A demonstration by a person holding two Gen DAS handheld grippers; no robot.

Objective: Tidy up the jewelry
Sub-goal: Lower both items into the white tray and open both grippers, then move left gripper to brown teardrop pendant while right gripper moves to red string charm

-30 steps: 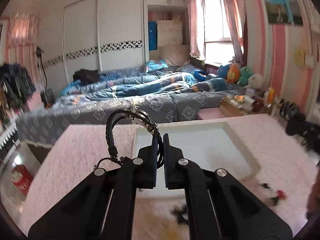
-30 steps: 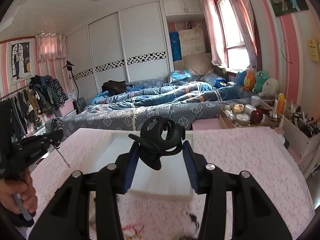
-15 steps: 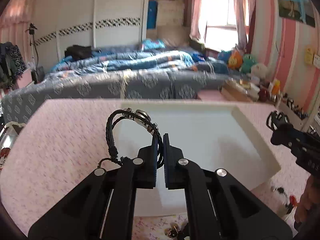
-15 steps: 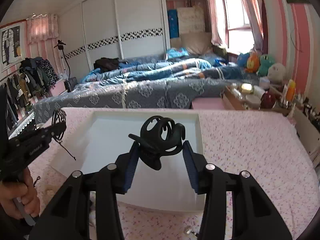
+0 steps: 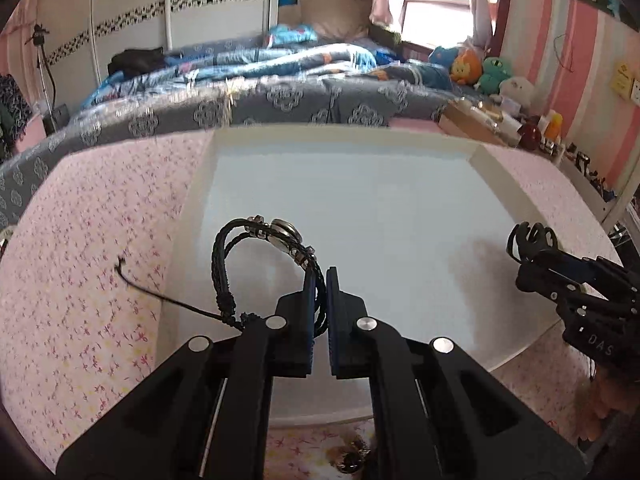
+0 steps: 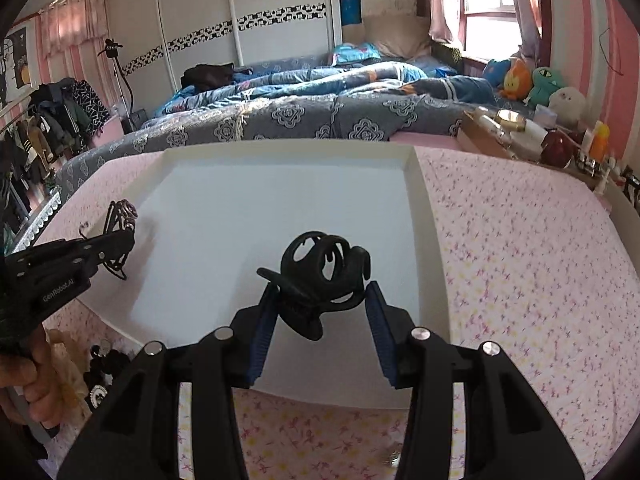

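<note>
A shallow white tray (image 5: 200, 184) (image 6: 426, 208) lies on a pink flowered tablecloth. My left gripper (image 5: 319, 280) is shut on a black braided bracelet (image 5: 224, 248) with metal beads, held over the tray's near left part; a thin cord trails off to the left. From the right wrist view this gripper (image 6: 120, 236) shows at the tray's left rim. My right gripper (image 6: 320, 300) is shut on a black hair claw clip (image 6: 320, 268), hanging above the tray's near middle. The left wrist view shows that gripper and the clip (image 5: 532, 240) at the tray's right edge.
Small dark jewelry pieces (image 6: 102, 364) lie on the cloth in front of the tray's near left corner, and one more piece (image 5: 352, 456) by its front edge. A bed with grey-blue bedding (image 6: 300, 116) runs behind the table. Bottles and jars (image 6: 560, 140) crowd the far right.
Both grippers have come down and forward over the tray, tilting more steeply downward. The tray now fills much more of both views. Each grip is unchanged.
</note>
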